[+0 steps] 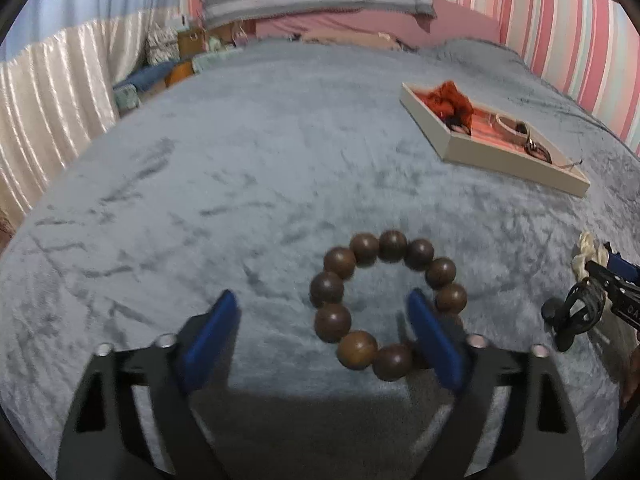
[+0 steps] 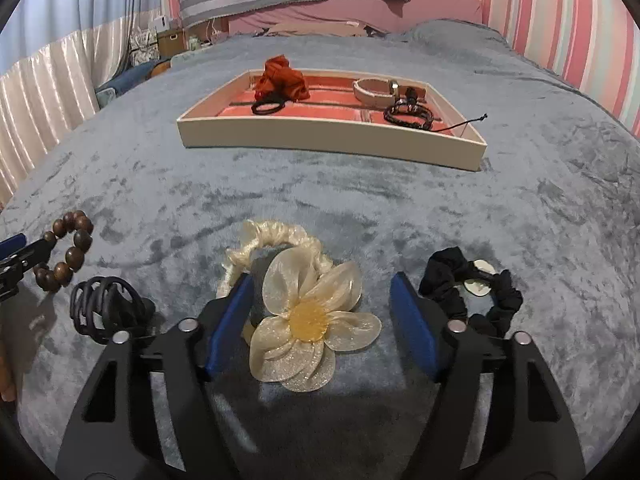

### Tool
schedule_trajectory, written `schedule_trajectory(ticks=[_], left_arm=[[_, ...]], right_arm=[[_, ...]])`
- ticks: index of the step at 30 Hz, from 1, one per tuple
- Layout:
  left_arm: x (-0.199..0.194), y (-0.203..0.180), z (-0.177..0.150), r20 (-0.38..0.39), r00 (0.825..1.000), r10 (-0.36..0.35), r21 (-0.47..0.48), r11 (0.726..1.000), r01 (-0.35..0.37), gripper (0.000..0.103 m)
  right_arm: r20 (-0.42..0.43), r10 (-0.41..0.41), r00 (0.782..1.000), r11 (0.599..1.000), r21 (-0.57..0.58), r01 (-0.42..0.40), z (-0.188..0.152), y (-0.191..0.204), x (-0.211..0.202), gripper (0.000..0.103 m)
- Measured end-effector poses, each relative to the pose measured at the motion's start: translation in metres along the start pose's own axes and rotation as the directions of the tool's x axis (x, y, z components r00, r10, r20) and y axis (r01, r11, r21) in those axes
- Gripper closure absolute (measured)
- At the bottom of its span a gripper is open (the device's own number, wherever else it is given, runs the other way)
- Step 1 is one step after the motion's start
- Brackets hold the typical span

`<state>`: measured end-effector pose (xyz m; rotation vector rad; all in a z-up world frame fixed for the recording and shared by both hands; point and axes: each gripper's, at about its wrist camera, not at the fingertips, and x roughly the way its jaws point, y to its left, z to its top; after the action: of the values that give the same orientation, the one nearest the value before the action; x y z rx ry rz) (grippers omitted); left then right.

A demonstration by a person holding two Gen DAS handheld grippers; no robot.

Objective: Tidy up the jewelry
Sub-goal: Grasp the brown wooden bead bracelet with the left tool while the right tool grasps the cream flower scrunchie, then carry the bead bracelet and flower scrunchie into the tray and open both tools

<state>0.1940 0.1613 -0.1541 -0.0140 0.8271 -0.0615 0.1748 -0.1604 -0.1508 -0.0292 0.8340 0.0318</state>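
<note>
the left gripper (image 1: 322, 330) stood wide over the wooden bead bracelet (image 1: 386, 306) on the blanket (image 1: 200, 200); the right gripper (image 2: 320, 316) gaped around the flower scrunchie (image 2: 308, 312). each would best close squarely before lifting trayward (image 2: 320, 136).

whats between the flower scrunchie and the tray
Nothing but bare grey blanket. The right wrist view shows the cream flower scrunchie between the open right tool fingers, with the tray farther up the bed.

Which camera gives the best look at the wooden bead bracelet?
The left wrist view: the wooden bead bracelet lies whole and close between the open left gripper fingers. The right wrist view shows it only small at the left edge.
</note>
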Motion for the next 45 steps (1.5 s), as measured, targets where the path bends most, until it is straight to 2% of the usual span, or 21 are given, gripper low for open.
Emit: schedule_trajectory(ticks=[3,5,9,13,17,25,35,45], left_arm=[[0.006,0.001,-0.001,-0.02,1.0,-0.008,-0.004,1.0,0.008,0.031],[0.007,0.002,0.0,-0.023,1.0,-0.017,-0.008,1.0,0.017,0.031],[0.009,0.004,0.0,-0.029,0.999,-0.028,-0.012,1.0,0.028,0.045],[0.013,0.002,0.003,-0.036,0.999,-0.036,-0.006,0.999,0.036,0.052],[0.016,-0.002,0.007,-0.041,0.998,-0.047,0.008,0.999,0.047,0.069],[0.017,-0.005,0.007,-0.036,0.998,-0.044,0.019,0.999,0.045,0.083],[0.009,-0.007,0.007,-0.01,1.0,-0.027,0.024,0.999,0.028,0.084],[-0.011,-0.013,0.012,0.064,0.998,-0.004,0.02,1.0,0.002,0.084]], right_arm=[[-0.022,0.015,1.0,1.0,0.011,-0.015,0.0,-0.002,0.007,0.051],[-0.023,0.018,1.0,1.0,0.014,-0.018,0.001,-0.002,0.008,0.054],[-0.023,0.026,0.999,1.0,0.004,-0.026,0.002,0.0,0.01,0.062],[-0.026,0.038,0.999,0.999,0.008,-0.037,0.002,-0.001,0.011,0.065],[-0.025,0.044,0.999,0.999,0.007,-0.044,0.003,0.0,0.012,0.068],[-0.021,0.053,0.998,0.999,0.006,-0.053,0.003,0.0,0.01,0.074],[-0.005,0.102,0.995,0.994,0.028,-0.102,0.005,-0.006,0.004,0.079],[0.031,0.13,0.991,0.991,0.032,-0.131,0.01,-0.011,-0.002,0.08]])
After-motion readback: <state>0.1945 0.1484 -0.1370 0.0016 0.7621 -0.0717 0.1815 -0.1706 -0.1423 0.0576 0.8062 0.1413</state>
